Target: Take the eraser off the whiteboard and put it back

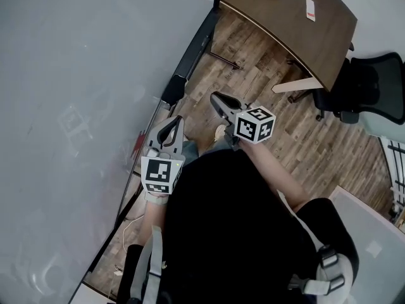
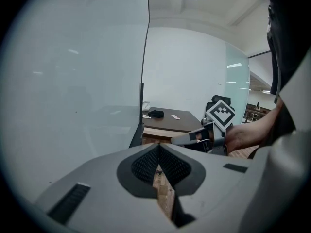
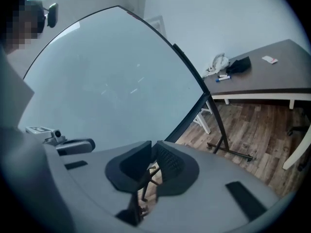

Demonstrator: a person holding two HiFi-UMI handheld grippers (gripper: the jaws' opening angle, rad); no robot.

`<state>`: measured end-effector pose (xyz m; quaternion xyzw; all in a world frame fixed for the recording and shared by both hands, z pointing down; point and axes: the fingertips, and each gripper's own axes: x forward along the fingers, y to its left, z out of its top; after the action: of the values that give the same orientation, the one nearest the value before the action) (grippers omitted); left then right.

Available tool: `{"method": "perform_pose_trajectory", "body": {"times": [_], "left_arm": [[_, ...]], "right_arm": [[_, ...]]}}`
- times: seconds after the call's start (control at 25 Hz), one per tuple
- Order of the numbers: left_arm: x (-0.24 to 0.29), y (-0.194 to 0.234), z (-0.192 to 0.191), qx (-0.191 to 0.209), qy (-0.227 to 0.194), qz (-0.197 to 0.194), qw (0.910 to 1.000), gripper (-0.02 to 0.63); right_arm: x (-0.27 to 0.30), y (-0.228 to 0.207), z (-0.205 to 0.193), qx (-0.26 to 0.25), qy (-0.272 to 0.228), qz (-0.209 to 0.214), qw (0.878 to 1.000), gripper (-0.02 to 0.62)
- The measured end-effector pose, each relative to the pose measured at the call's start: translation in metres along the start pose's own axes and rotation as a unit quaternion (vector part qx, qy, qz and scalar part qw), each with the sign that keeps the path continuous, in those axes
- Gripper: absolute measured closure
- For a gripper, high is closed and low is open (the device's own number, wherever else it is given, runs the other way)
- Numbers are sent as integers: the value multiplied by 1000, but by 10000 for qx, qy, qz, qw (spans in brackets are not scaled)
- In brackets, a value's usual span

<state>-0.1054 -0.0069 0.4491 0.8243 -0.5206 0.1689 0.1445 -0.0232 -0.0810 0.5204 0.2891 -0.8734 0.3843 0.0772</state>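
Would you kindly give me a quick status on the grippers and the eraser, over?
Left gripper shut, empty. Right gripper shut, empty. Eraser not in view on the whiteboard. Nothing between grippers and board.

light: cool, even, diffuse indoor, moderately bright, no hard shadows | glare: faint pale lamp streaks on the whiteboard (image 2: 73,86), soft sheen in head view | distortion: both gripper views fisheye – black corners, straight edges bowed | focus: near foreground soft, far room sharper | exposure: dark top (image 1: 234,233) nearly black – floor (image 1: 266,62) mid-toned
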Motion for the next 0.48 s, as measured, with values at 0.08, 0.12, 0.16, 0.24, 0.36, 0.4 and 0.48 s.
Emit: {"method": "perform_pose_trajectory", "body": {"times": [0.08, 0.12, 0.16, 0.24, 0.36, 0.4, 0.48], "left_arm": [[3, -4, 3, 33, -7, -88, 10000, 600], [5, -6, 4, 62, -8, -133, 9999, 600], [8, -8, 5, 91, -9, -176, 9998, 600], [12, -10, 6, 119, 2, -246, 9996, 600], [19, -14, 11, 160, 13, -356, 9992, 600], [22, -16, 15, 192, -12, -404, 9990, 600], [26, -19, 22, 274, -106, -501, 9983, 600]], "right_arm": [[-11, 4, 6, -265, -77, -86, 9996, 549], [-16, 6, 9, -397, -115, -131, 9991, 549], [-22, 7, 13, -520, -153, -176, 9984, 550], [-31, 8, 19, -731, -233, -253, 9967, 551], [-47, 12, 28, -1023, -378, -329, 9935, 551], [-52, 14, 32, -1138, -427, -355, 9919, 552], [-64, 18, 38, -1381, -510, -422, 9882, 552]]}}
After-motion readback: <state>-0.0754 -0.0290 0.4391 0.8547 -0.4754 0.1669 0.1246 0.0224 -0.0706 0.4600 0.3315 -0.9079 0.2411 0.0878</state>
